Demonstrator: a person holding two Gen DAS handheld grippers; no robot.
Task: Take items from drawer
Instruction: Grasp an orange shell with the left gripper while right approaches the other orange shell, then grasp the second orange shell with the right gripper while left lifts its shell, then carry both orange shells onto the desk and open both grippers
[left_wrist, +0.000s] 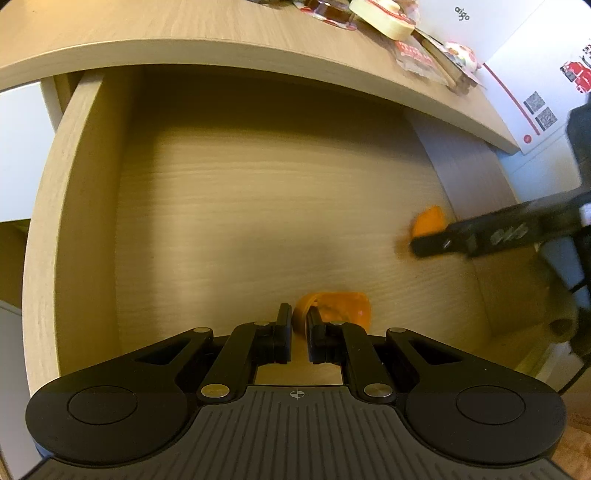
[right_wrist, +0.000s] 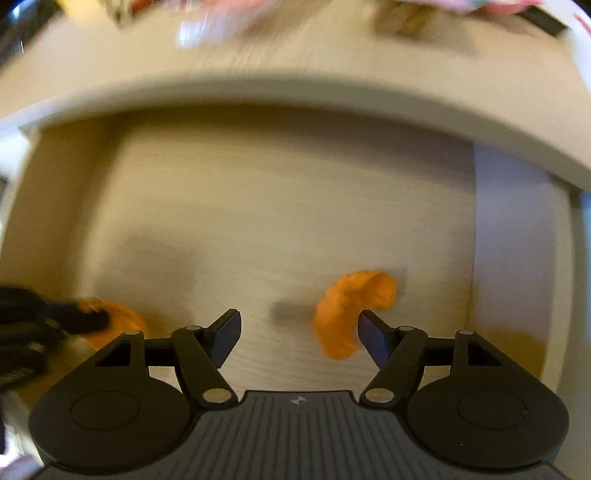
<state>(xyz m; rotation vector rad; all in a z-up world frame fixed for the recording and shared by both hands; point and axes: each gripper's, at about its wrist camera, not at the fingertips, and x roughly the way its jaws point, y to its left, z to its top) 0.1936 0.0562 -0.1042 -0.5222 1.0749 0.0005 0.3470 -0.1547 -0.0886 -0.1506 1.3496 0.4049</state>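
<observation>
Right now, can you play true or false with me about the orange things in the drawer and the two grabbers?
1. The drawer is open. True.
2. The left gripper is wide open with nothing near it. False: its fingers are nearly together, pinching the edge of an orange piece.
3. The right gripper is open. True: its fingers are spread, and a curved orange piece lies between them, close to one finger.
4. There are three orange things in the drawer. False: only two show.
5. The top of the desk is bare. False: tape rolls and packets sit on it.
</observation>
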